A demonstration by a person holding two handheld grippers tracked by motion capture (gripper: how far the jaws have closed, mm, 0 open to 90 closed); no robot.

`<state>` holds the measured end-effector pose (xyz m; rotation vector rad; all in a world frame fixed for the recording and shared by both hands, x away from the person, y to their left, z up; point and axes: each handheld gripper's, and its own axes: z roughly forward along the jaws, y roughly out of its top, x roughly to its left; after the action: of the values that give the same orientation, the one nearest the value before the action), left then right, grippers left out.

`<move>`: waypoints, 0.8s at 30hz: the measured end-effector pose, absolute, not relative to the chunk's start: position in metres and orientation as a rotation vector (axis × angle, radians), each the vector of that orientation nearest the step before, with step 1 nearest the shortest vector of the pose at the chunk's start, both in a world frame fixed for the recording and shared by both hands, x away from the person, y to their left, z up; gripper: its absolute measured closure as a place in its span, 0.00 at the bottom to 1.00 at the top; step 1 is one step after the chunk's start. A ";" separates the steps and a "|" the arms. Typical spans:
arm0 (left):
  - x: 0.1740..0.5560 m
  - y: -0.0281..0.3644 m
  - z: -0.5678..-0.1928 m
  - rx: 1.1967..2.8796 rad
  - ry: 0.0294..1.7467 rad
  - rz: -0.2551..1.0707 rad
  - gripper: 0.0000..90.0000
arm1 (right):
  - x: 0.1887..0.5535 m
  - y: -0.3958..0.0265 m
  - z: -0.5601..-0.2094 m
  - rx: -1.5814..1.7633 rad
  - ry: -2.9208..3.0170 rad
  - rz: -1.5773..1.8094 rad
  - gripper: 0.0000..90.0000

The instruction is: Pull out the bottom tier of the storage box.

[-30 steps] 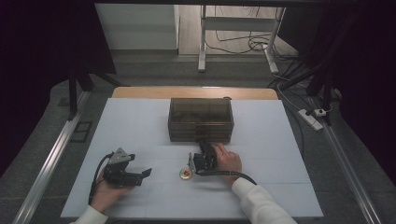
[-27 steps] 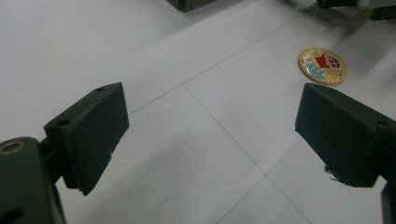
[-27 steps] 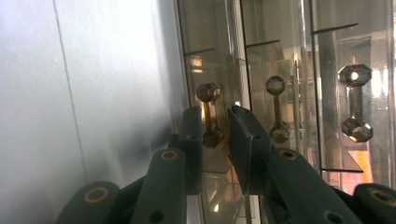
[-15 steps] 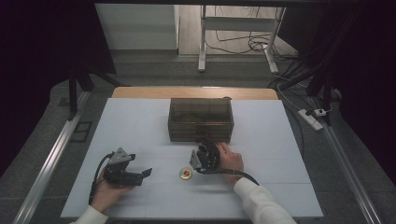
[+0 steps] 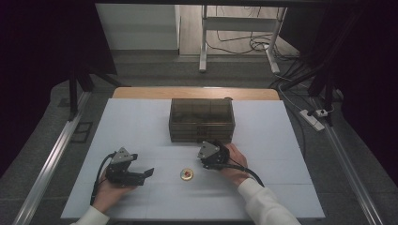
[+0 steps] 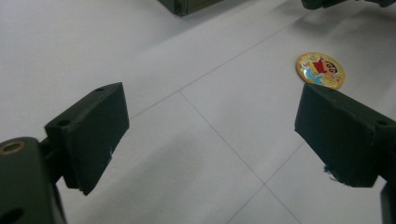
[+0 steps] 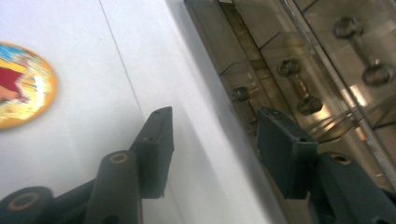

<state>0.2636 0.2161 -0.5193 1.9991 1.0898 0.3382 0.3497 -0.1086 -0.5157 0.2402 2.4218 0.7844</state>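
Right claw (image 5: 210, 158) empty, jaws just been opening to half width, nothing between them, facing the drawer box (image 5: 202, 119) at mid-surface. Line jaws square on one drawer knob (image 7: 293, 88) before closing. Left claw (image 5: 141, 174) wide, empty, near front edge. Count: one badge (image 5: 186, 175) between the claws, one box.

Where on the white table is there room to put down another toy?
Lots of bare room: the white table left of the clear drawer box, the stretch right of it, and the near strip by the front edge. It is crowded in the middle, where the round badge lies between the left tongs and right tongs.
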 end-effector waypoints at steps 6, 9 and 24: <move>0.265 0.216 -0.516 1.985 1.095 0.336 0.11 | 0.352 -0.124 -0.508 0.376 2.487 0.893 0.45; 0.267 0.214 -0.516 1.989 1.093 0.335 0.11 | 0.353 -0.132 -0.505 0.439 2.513 0.949 0.44; 0.287 0.196 -0.510 2.006 1.066 0.307 0.11 | 0.363 -0.154 -0.500 0.580 2.552 1.055 0.41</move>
<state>0.2871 0.1962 -0.5100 2.0057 1.0656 0.3065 0.3628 -0.1536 -0.5003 0.5797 2.5521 1.0553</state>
